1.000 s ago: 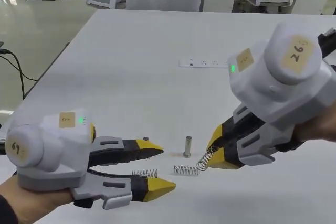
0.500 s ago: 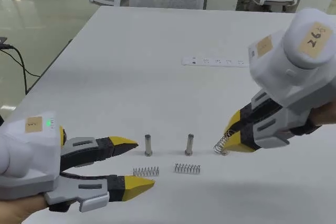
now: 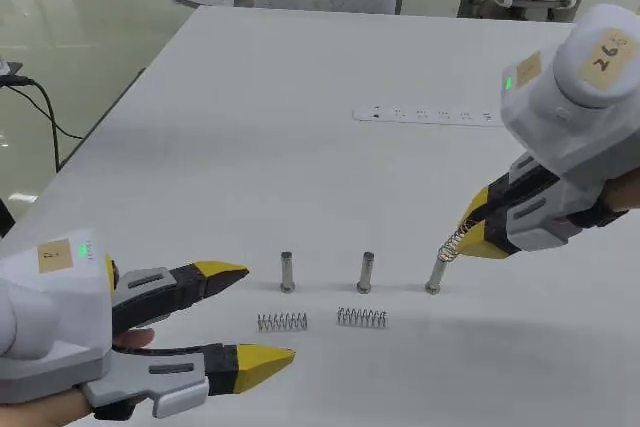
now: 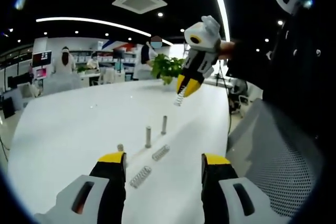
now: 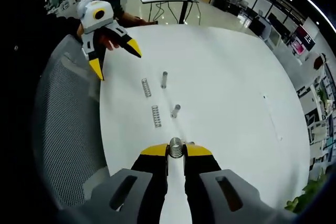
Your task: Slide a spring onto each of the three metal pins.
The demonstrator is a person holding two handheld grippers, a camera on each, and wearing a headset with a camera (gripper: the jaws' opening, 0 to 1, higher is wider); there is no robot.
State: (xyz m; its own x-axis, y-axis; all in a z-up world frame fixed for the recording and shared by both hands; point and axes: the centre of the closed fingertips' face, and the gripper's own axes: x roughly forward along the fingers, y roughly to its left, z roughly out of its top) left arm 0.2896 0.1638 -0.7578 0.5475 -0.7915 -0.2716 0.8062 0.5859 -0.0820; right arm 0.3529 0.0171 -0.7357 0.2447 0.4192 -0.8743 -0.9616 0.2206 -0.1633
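While right gripper (image 3: pixel 472 235) pinches tilted spring (image 3: pixel 455 243) | upright right-hand pin (image 3: pixel 436 277) just below its lower end | left gripper (image 3: pixel 268 312) spread, farther.

White tabletop (image 3: pixel 300 127): three pins (image 3: pixel 366 272) upright in a row. Right gripper (image 3: pixel 470 237) clamps a tilted spring (image 3: pixel 455 243), its lower end at the rightmost pin's top. Two loose springs (image 3: pixel 282 322) lie flat beside the other pins. Left gripper (image 3: pixel 255 312) near, jaws apart.
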